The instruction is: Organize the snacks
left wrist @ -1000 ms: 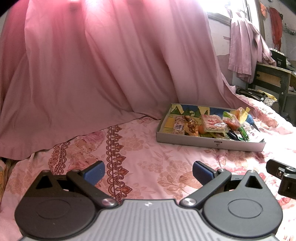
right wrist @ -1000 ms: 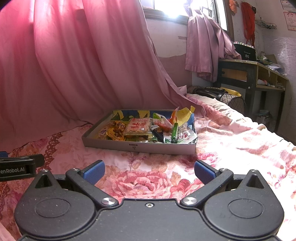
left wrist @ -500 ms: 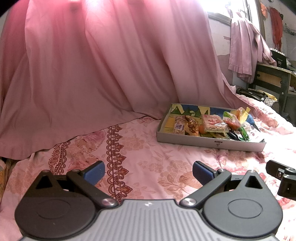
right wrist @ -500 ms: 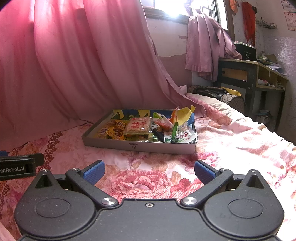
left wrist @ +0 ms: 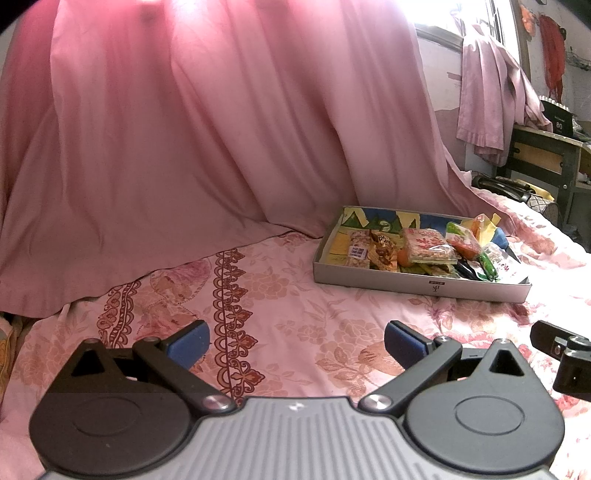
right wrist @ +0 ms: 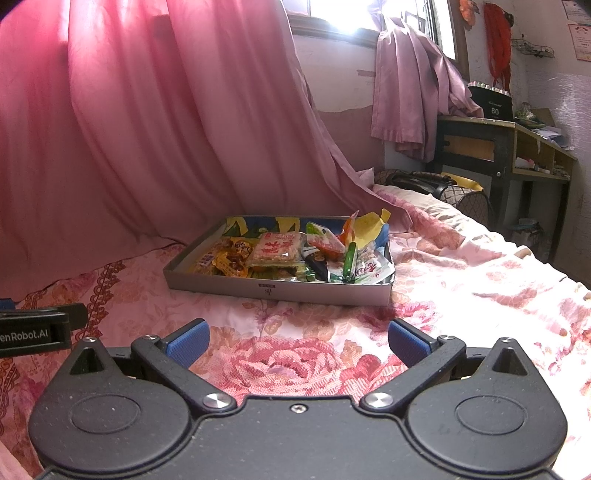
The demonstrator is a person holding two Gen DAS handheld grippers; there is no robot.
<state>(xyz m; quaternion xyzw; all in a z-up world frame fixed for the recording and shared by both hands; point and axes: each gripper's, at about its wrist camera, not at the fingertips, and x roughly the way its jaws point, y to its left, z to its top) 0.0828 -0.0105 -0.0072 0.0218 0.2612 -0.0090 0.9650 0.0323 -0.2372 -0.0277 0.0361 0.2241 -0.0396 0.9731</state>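
We see a wide pink curtain (left wrist: pixel 207 140) hanging down behind the bed (right wrist: pixel 461 280), its hem spilling onto the far edge of the flowered pink bedspread. Daylight comes through a window (right wrist: pixel 332 14) high on the back wall, with a paler pink cloth (right wrist: pixel 410 92) hanging beside it. Off the bed's right side stands a dark wooden desk (right wrist: pixel 506 147) with open shelves, and a dark bag (right wrist: pixel 432 182) lies between it and the bed.

On the bedspread, toward its far side, sits a shallow grey tray (right wrist: pixel 317 293) (left wrist: pixel 413 286), and the snacks (right wrist: pixel 275 251) (left wrist: pixel 424 245) lie piled inside it: red, yellow and green packets overlapping one another.

Nearest us, our left gripper (left wrist: pixel 295 341) and right gripper (right wrist: pixel 298 338) hover over the near part of the bedspread, well apart from the tray. Each has its blue-padded fingers spread wide, with nothing between them.
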